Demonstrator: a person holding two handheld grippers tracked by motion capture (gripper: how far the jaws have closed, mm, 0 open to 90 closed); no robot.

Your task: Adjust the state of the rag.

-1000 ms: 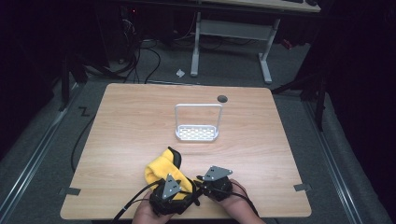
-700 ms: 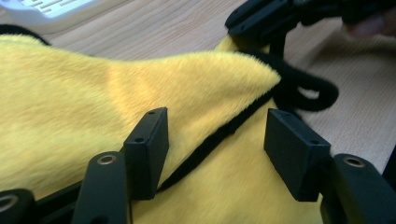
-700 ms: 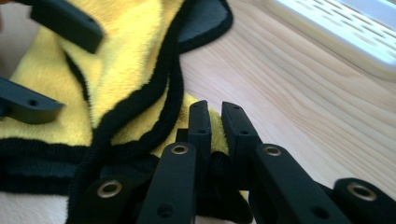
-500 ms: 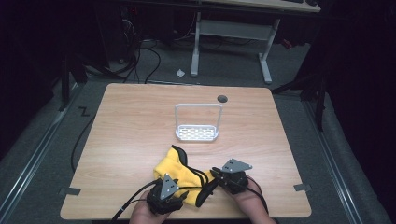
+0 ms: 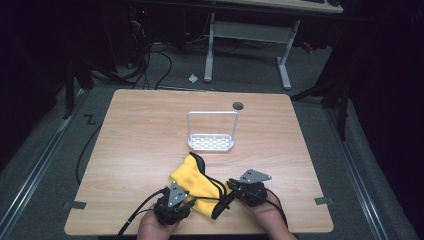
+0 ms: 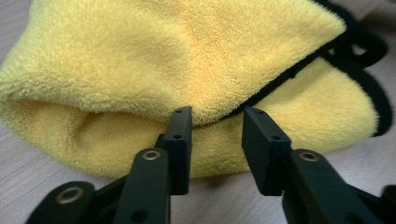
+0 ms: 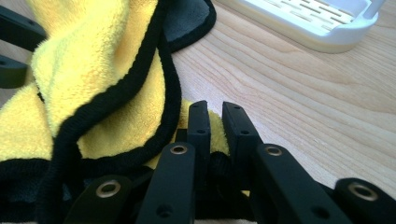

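Wooden tabletop (image 5: 140, 130) | white slotted plastic rack (image 5: 211, 142) beyond | yellow black-edged fleece cloth (image 5: 192, 177) | left gripper (image 6: 215, 128) jaws just closing, cloth edge between | right gripper (image 7: 215, 122) jaws pinching cloth hem.

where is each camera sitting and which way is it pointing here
High view: above the person's side, facing forward and down on the wooden table; both hands, left gripper and right gripper enter at the bottom.
Left gripper view: rides the left gripper, looking along its parted jaws, which have just been closing, at the yellow towel.
Right gripper view: rides the right gripper, whose jaws pinch the towel's edge; white rack beyond.
Shared: all three show the towel; the high and right gripper views share the rack.
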